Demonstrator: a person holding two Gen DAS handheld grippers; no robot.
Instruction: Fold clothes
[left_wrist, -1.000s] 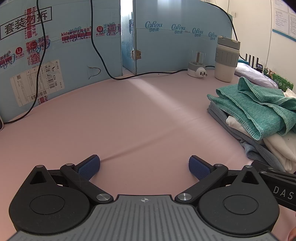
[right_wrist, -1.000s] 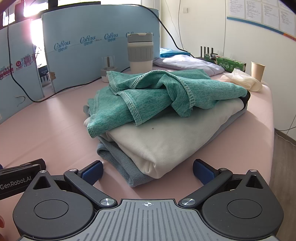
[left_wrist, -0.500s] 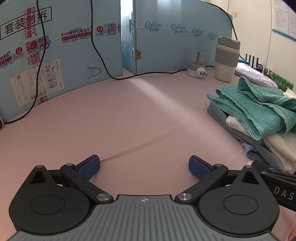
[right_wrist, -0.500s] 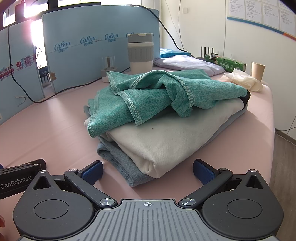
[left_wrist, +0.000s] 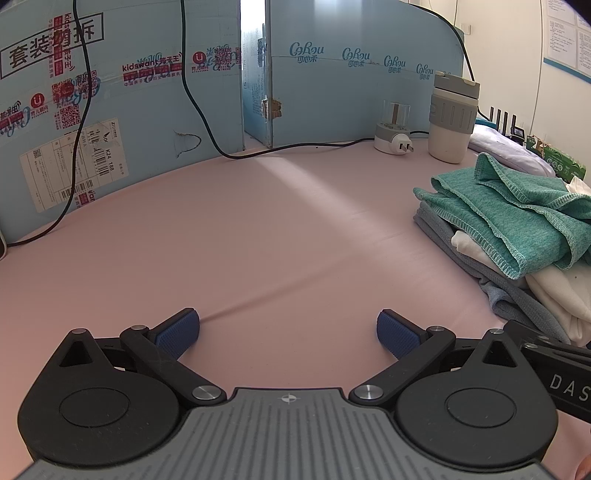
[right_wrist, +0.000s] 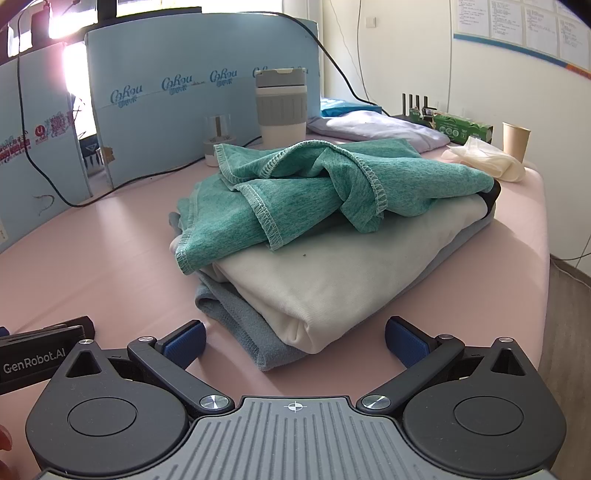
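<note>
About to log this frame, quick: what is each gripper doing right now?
Left gripper: open, holding nothing, over the bare pink table.
Right gripper: open, holding nothing, facing the pile of clothes.

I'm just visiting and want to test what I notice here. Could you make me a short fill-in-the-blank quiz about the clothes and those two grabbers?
1. The top garment on the pile of clothes is ____ in colour.
2. Directly beneath it lies a ____ garment, with a grey-blue garment at the bottom.
3. Both the left gripper and the right gripper have their jaws ____ and hold nothing.
4. The cloth covering the table is ____.

Missing words: teal green; cream-white; open; pink
</note>
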